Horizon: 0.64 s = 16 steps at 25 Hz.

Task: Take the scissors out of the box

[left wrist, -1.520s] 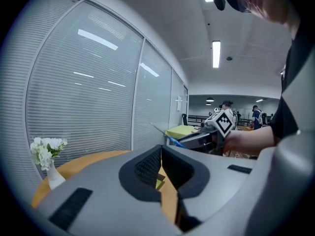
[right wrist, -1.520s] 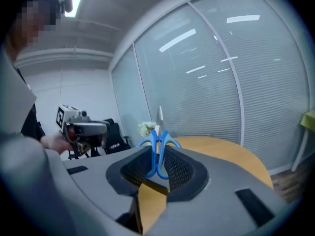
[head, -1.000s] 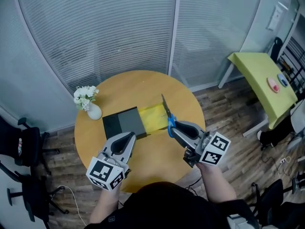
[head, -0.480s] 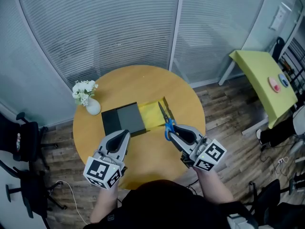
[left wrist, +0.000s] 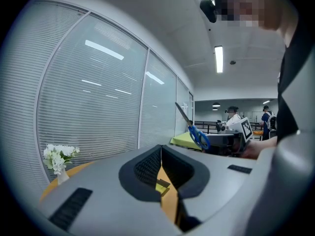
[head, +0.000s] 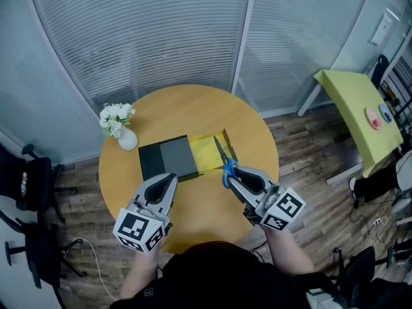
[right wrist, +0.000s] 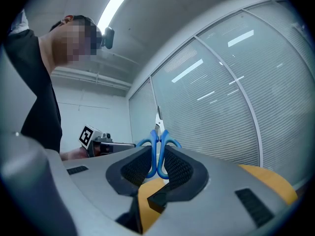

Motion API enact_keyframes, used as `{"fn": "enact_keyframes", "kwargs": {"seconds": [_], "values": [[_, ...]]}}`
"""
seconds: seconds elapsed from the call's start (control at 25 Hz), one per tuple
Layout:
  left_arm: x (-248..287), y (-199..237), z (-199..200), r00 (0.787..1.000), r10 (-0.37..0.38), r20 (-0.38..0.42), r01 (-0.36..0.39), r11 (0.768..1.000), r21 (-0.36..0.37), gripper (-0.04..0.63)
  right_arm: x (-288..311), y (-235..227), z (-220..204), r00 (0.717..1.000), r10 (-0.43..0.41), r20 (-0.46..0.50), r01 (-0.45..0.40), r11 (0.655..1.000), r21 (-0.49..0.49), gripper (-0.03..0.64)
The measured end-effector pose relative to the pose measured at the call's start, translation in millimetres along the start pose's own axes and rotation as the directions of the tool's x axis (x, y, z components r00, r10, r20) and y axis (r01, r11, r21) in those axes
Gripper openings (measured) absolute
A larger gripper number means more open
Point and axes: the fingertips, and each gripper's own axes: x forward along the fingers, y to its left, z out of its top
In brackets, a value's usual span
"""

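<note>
The scissors (head: 224, 163) have blue handles and grey blades that point up and away from me. My right gripper (head: 233, 174) is shut on the handles and holds them in the air by the near right edge of the open yellow box (head: 205, 153). In the right gripper view the blue handles (right wrist: 158, 149) sit between the black pads, blade upright. My left gripper (head: 165, 183) hovers near the dark lid (head: 168, 160), shut with nothing in it. In the left gripper view its pads (left wrist: 147, 166) meet at the tip, and the scissors (left wrist: 197, 134) show at the right.
The round wooden table (head: 193, 111) carries a white vase of flowers (head: 121, 134) at its left. Glass walls with blinds stand behind. A yellow-green table (head: 360, 102) is off to the right, black chairs (head: 29, 192) to the left.
My right gripper has drawn back a little toward me and lower, with the scissors still in it. The left gripper has hardly moved.
</note>
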Motion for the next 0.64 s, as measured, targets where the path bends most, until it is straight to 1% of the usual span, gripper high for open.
{"fn": "enact_keyframes", "kwargs": {"seconds": [0.64], "values": [[1.3, -5.0, -4.2, 1.000, -0.010, -0.007, 0.010, 1.000, -0.018, 0.015, 0.5, -0.8, -4.6, 1.000, 0.004, -0.013, -0.003, 1.000, 0.024, 0.095]]}}
